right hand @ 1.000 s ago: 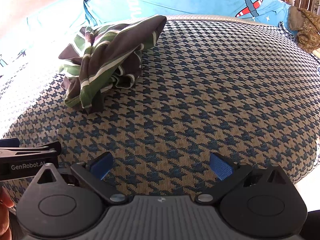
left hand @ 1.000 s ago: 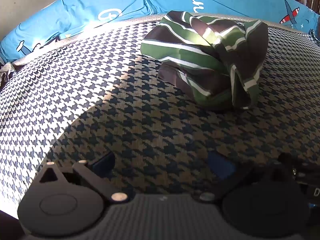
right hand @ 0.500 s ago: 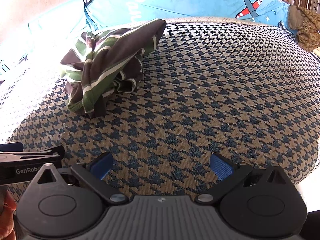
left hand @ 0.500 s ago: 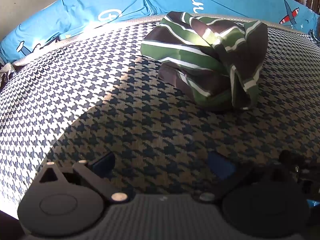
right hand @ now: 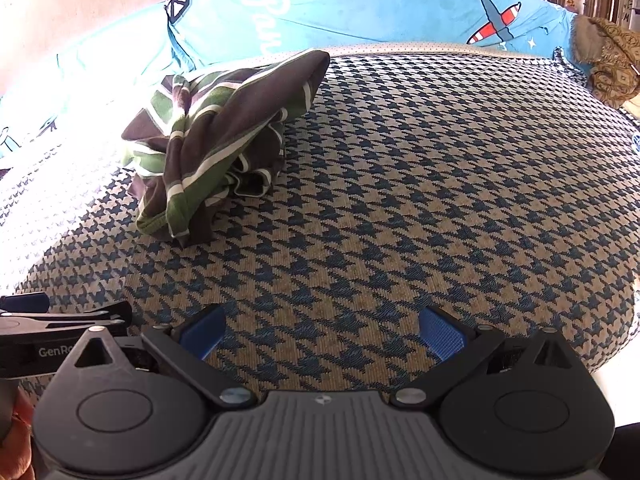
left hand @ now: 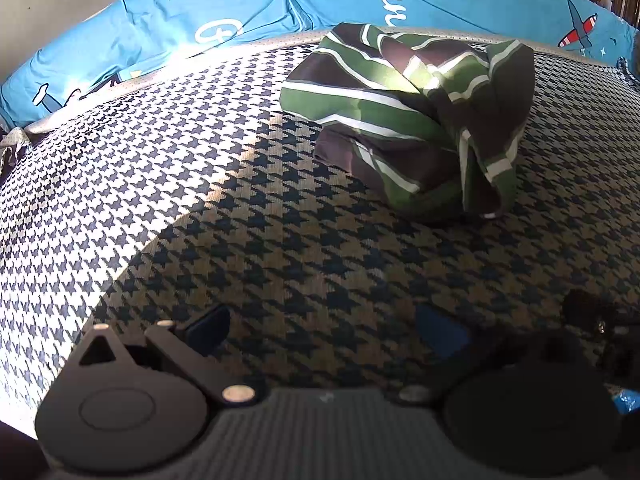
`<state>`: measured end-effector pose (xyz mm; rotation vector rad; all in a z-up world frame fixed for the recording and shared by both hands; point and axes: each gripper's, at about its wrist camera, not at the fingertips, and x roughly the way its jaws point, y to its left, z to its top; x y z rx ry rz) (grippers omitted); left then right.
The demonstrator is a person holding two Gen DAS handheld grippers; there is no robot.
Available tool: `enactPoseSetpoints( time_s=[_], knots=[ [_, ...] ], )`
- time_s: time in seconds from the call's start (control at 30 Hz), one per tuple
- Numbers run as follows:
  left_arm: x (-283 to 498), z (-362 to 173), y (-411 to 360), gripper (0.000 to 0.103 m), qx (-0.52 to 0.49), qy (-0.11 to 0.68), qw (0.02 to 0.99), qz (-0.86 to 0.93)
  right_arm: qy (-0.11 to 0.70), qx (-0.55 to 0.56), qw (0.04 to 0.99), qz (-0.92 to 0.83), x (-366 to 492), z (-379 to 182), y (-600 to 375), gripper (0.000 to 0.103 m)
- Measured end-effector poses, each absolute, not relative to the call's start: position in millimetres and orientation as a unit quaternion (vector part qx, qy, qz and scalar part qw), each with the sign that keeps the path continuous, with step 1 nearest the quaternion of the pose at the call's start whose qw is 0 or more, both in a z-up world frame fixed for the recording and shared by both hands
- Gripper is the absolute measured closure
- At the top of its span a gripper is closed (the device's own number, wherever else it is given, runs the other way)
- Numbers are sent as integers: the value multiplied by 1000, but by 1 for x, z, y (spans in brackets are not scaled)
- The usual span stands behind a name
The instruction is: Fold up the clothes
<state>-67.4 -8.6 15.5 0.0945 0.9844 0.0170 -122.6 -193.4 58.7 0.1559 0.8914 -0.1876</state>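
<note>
Folding had not begun: we held both grippers, left gripper (left hand: 324,330) and right gripper (right hand: 322,332), with jaws open and empty, short of the crumpled striped shirt (left hand: 416,120) on the houndstooth bed (right hand: 400,200), which next needed spreading flat.

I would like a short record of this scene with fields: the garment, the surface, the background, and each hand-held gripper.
garment: striped green-and-brown garment, crumpled in a heap, not folded
surface: houndstooth cover, garment lies on it
background: blue printed bedding behind the garment
left hand-held gripper: open, empty, apart from garment
right hand-held gripper: open, empty, apart from garment

Harsh sun glare washes left; foreground shadowed; fisheye bends edges; sharp focus.
</note>
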Motion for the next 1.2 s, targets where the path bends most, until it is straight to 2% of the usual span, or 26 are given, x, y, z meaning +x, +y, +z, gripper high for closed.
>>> enactPoseSetpoints(
  time_s=[1.2],
  knots=[
    [-67, 16, -11, 0, 49, 471, 881, 8, 429, 68, 895, -98, -123, 59, -195, 0]
  ],
)
